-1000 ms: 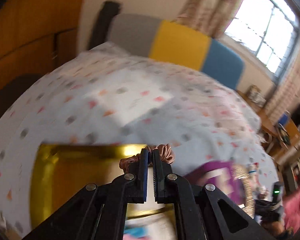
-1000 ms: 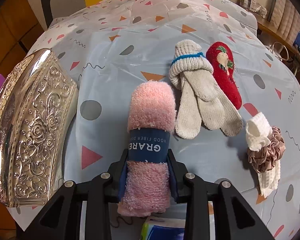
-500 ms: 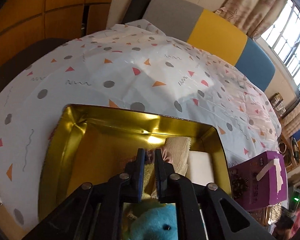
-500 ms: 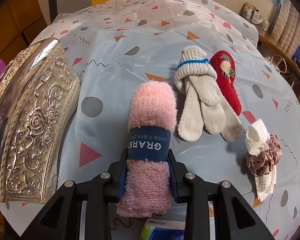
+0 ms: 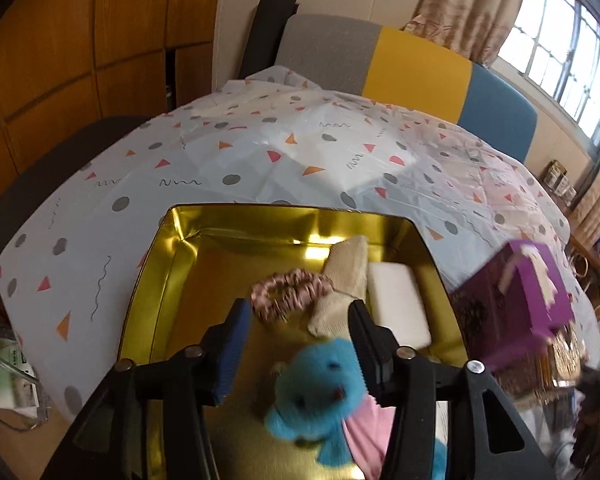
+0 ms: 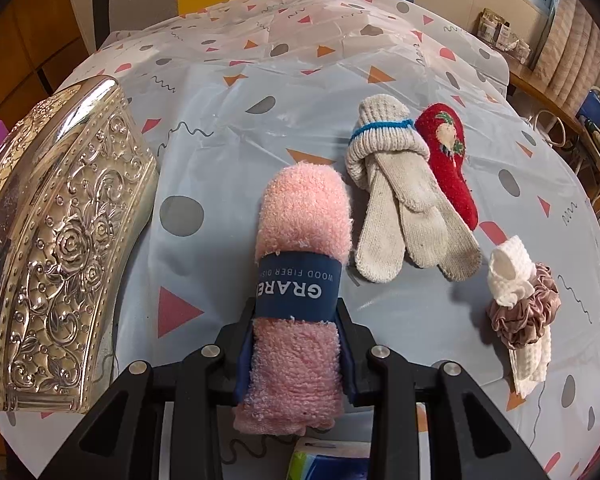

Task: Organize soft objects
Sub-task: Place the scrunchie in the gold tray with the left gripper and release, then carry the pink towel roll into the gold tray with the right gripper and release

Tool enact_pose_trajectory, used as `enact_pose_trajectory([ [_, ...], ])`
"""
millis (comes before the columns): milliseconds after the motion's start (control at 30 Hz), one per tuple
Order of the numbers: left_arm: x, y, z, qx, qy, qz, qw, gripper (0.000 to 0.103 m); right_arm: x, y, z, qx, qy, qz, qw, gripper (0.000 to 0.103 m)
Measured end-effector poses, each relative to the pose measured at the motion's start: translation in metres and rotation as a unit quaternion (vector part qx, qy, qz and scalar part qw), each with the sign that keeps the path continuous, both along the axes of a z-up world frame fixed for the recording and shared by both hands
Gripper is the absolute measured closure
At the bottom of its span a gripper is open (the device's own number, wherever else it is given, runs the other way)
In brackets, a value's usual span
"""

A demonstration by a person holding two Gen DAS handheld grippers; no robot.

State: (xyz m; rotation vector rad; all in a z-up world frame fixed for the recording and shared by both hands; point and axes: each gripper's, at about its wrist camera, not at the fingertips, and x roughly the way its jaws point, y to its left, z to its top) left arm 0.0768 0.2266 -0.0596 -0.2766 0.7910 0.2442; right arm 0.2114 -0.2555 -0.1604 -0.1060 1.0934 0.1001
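The left claw [image 5: 298, 320] hangs over the open gold tin [image 5: 168, 264], its fingers spread apart and gripping nothing. Just beyond the fingertips, inside the tin, lies a pink-brown scrunchie [image 5: 288, 292], touching a beige knit piece [image 5: 346, 280] that leans toward the far wall. A white block [image 5: 398, 304] sits just beside that piece, against the tin's right wall. Nearer the camera, a blue plush [image 5: 320, 388] with a pink part lies between the fingers' bases. The tin rests on the counter [image 5: 260, 152], which is covered by a patterned sheet. A purple box [image 5: 528, 300] stands just right of the tin, blurred.

The right claw [image 6: 296, 340] is clamped on a rolled pink towel [image 6: 304, 208] with a dark blue paper band, the fingers pressing its sides near the band. The roll points away from the camera and appears to lie on the sheet. To its right lie a pair of grey knit gloves [image 6: 396, 184], and a red sock [image 6: 448, 156] touches them on the far side. Further right, a second scrunchie [image 6: 528, 308] wraps a white cloth [image 6: 508, 272]. The embossed silver lid [image 6: 60, 240] sits well to the left of the towel, at the counter's edge.
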Motion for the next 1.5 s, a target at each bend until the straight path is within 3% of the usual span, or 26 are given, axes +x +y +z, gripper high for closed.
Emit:
enact_pose_trajectory([
  [300, -0.048, -0.035, 0.015, 0.039, -0.032, -0.029, 0.9983, 0.038, -0.008, 0.011, 0.003, -0.022, -0.007, 0.006, 1.0, 0.07],
  [567, -0.07, -0.048, 0.017, 0.04, -0.035, -0.047, 0.9975, 0.03, -0.012, 0.017, 0.007, -0.031, -0.003, -0.012, 0.999, 0.071],
  [767, -0.077, -0.052, 0.018, 0.044, -0.04, -0.052, 0.9969, 0.029, -0.017, 0.023, 0.02, -0.015, -0.022, -0.026, 0.999, 0.072],
  [1000, -0.08, -0.052, 0.017, 0.044, -0.038, -0.054, 0.9968, 0.029, -0.02, 0.025, 0.062, 0.001, -0.073, -0.043, 0.996, 0.072],
  [1200, -0.084, -0.045, 0.011, 0.039, -0.034, -0.047, 0.9976, 0.029, -0.022, 0.038, 0.118, 0.019, -0.128, -0.031, 0.991, 0.072],
  [1400, -0.089, -0.032, 0.008, 0.037, -0.032, -0.028, 0.9984, 0.029, -0.042, 0.096, 0.178, 0.047, -0.187, 0.045, 0.98, 0.072],
  [1500, -0.092, -0.025, 0.007, 0.037, -0.031, -0.015, 0.9987, 0.029, -0.054, 0.138, 0.191, 0.076, -0.186, 0.101, 0.974, 0.072],
])
